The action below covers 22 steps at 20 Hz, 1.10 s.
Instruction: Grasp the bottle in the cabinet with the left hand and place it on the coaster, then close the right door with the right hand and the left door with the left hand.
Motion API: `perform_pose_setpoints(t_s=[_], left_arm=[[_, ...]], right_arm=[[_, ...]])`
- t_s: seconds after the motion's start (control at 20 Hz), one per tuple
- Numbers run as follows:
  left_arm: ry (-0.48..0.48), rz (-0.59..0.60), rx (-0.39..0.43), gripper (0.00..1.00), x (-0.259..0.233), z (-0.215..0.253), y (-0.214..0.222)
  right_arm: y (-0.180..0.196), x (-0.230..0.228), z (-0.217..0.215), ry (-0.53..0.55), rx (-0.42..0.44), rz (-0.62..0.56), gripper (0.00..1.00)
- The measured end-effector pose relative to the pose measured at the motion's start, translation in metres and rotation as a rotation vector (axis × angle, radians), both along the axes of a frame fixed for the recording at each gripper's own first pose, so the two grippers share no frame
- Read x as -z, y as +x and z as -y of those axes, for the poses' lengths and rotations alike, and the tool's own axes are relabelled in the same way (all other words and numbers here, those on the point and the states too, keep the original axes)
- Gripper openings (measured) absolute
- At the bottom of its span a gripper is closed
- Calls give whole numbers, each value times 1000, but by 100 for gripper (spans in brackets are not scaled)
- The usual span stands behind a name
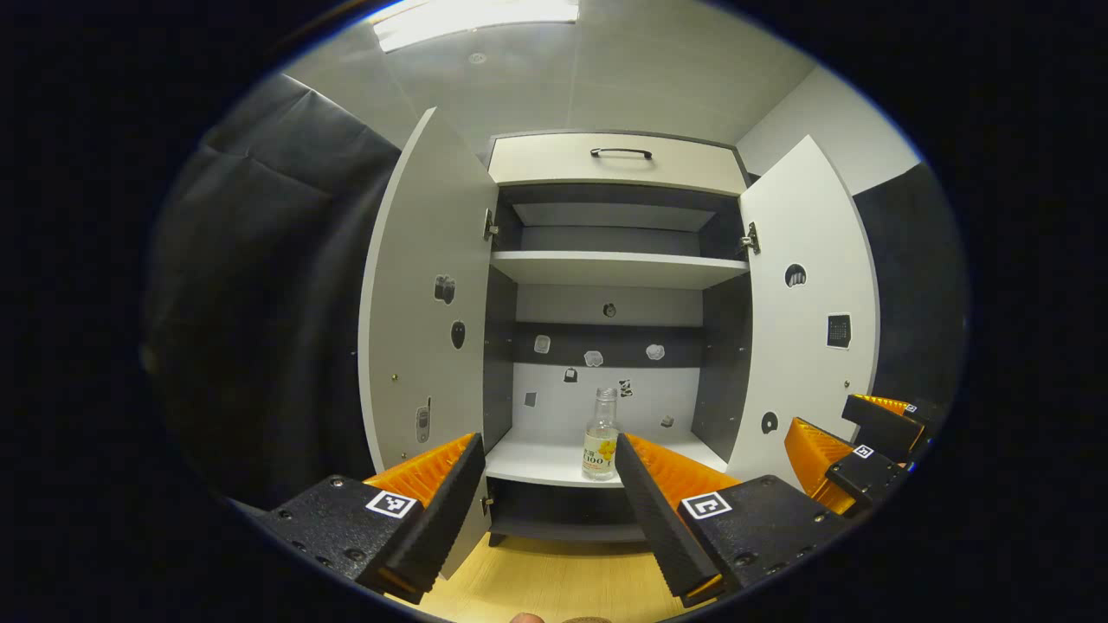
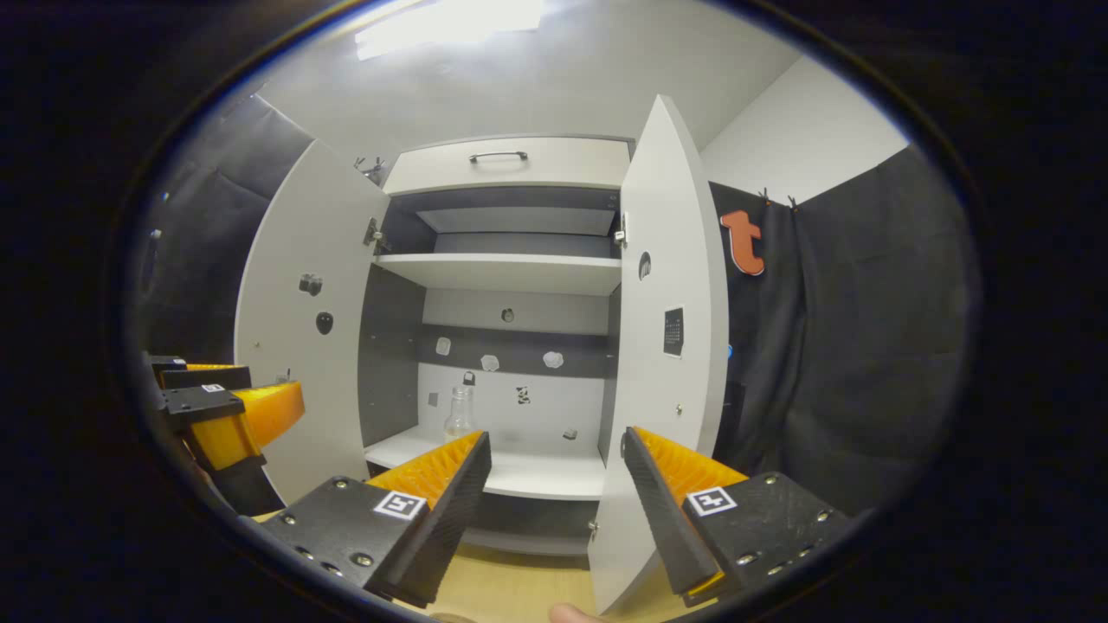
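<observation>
A clear bottle [image 1: 601, 434] with a pale label stands upright on the lower shelf [image 1: 554, 463] of the open cabinet. In the right gripper view the bottle [image 2: 459, 414] rises just past my left finger. My left gripper [image 1: 550, 510] is open, short of the cabinet, with the bottle showing near its right finger. My right gripper [image 2: 554, 510] is open too, in front of the right door [image 2: 666, 346], whose edge lies between its fingers. The left door [image 1: 428, 294] and right door [image 1: 809, 303] both stand wide open. The right gripper [image 1: 857, 450] shows at the lower right of the left gripper view.
A closed drawer with a dark handle [image 1: 621, 153] tops the cabinet. An upper shelf [image 1: 619, 266] is bare. Small stickers dot the back panel and doors. A pale wooden surface [image 1: 554, 580] lies below the cabinet. Black cloth [image 2: 831, 346] hangs on both sides.
</observation>
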<state>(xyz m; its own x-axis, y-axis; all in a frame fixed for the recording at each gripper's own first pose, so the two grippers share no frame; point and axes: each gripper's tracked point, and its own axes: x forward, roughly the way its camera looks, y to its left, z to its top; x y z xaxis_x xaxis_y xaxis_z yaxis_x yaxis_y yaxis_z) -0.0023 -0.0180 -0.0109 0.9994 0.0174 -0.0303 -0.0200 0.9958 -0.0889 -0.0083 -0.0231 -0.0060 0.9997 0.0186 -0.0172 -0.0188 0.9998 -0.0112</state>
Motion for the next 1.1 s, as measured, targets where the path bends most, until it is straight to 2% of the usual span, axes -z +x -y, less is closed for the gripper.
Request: perform_pose_setpoints(t_s=[1.1], left_arm=[[6, -27, 7, 95, 10, -2, -8]], right_arm=[[-10, 1, 5, 25, 12, -14, 94]])
